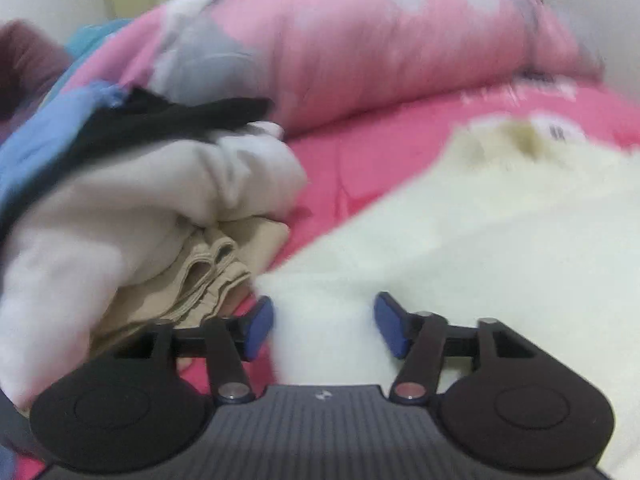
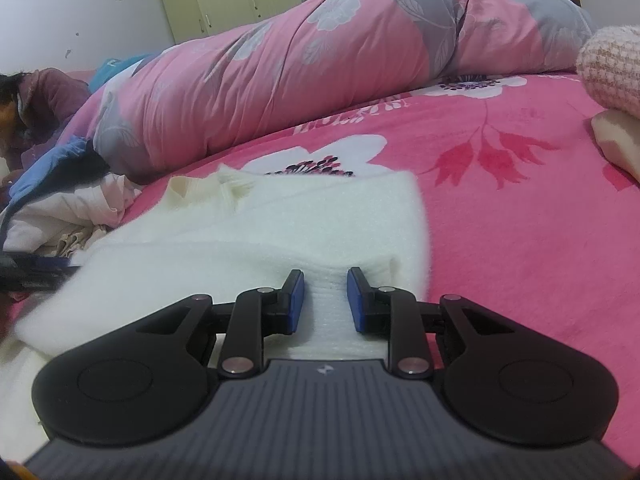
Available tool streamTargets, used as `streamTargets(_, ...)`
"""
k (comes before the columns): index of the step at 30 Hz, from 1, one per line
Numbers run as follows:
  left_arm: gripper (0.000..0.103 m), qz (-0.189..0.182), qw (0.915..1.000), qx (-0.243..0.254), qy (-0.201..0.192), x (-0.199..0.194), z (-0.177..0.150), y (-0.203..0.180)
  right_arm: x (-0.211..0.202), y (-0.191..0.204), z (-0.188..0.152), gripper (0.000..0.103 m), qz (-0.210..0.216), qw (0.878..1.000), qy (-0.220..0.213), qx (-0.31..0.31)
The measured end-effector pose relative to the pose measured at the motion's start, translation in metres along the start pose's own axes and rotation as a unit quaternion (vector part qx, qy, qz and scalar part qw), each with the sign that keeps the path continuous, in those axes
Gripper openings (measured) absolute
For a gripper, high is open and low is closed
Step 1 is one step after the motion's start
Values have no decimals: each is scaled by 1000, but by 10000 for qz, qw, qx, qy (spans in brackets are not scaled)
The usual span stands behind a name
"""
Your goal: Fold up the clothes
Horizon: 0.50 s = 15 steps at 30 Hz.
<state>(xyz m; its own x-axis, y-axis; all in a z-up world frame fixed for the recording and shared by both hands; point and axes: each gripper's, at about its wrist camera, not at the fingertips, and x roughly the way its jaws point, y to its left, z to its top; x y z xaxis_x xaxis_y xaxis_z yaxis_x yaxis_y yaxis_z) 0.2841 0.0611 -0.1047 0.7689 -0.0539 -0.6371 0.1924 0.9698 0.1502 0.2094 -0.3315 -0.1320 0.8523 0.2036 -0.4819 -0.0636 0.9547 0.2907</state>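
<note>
Left wrist view: left gripper (image 1: 324,326) released, jaws apart over edge of cream sweater (image 1: 480,248), pads not pressing it. Unfolded pile (image 1: 132,208) of white, beige, black and blue garments just beside, on pink bedspread (image 1: 360,152). No containers seen.

Right wrist view: right gripper (image 2: 325,300) clenched on sweater's ribbed hem. Sweater spread flat on bed, apparently partly folded; pile still to do. Rolled floral duvet (image 2: 320,60) behind.

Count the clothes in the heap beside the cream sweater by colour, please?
White: 1
Beige: 1
Black: 1
Blue: 1
Total: 4 that I can tell apart in the heap; the picture is blurred, and more may lie underneath. The cream sweater lies apart.
</note>
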Motion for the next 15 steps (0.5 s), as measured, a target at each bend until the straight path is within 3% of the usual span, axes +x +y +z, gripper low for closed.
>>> streamTargets(3,56,-7,9996,-210,-165,-22,8,6,0,-2,-1,22,38,10000,-9,53)
streamTargets(7,59,-186,9977,-117,-641,-52,9,-2,0,-6,-1,22,136,9997,-22,187)
streamTargets(9,60,-138,9980,170,-594,-45,2,-16,0,-6,-1,22,125,9998,-16,172)
streamTargets(11,63,132,9979,472,-412,-22,-15,-28,0,-3,0,22,88,9999,-1,131)
streamTargets(15,72,271,9975,296,-582,-19,-25,-25,2,7,2,22,-127,9998,87,-130)
